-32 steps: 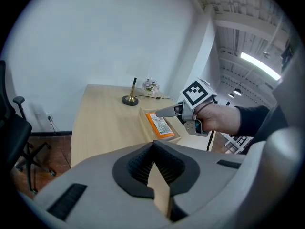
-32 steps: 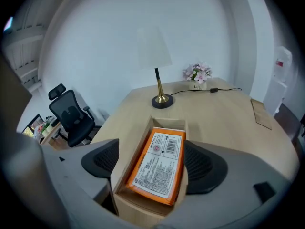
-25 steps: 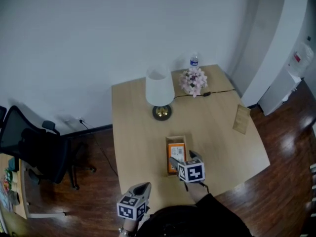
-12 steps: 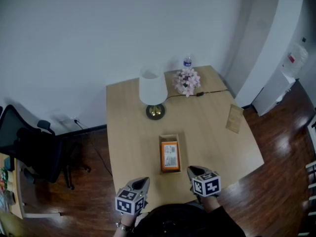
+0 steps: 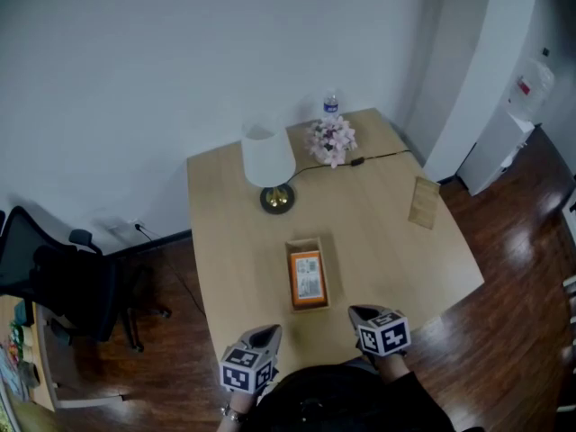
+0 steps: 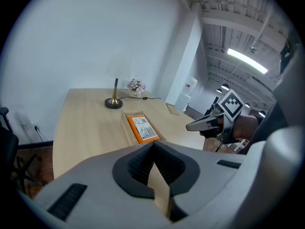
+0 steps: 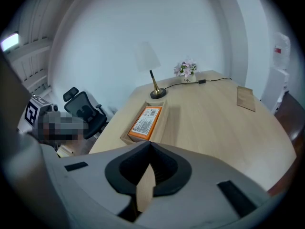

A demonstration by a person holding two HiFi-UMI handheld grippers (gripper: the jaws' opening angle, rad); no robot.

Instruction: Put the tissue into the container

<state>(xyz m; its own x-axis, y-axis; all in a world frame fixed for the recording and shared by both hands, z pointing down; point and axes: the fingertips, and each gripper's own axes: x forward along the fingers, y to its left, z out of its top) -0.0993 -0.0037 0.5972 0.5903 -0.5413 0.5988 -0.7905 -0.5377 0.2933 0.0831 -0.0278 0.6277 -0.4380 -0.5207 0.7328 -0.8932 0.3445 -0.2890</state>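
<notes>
So the orange tissue pack (image 5: 308,277) is lying flat inside the container (image 5: 305,243), a shallow wooden tray open at the top, sitting roughly mid-bench with its long side running away from the person. Pack fills most of the tray, label side up. Neither claw is anywhere on it. The left claw (image 6: 153,146) is pinched together at the tips with nothing in it; through the little gap under the tips you only see the bench (image 5: 378,241). The right claw (image 7: 149,146) looks the same: jaws closed right up, tips meeting, nothing between them. Both hang over the near edge of the bench, one on each side of the tray and clearly short of it, left one a bit further back toward the person. From the left gripper view you can see the right claw off to the side, pointing in over the bench edge. At the far end of the bench there's a lamp (image 5: 267,156) with a white shade and a brass base, a small bunch of pink flowers (image 5: 330,139) beside it, and a water bottle (image 5: 330,104) just behind the flowers. A flat brown card (image 5: 423,202) lies near the right edge, well apart from the tray. A black office chair (image 5: 54,277) stands on the floor to the left.
</notes>
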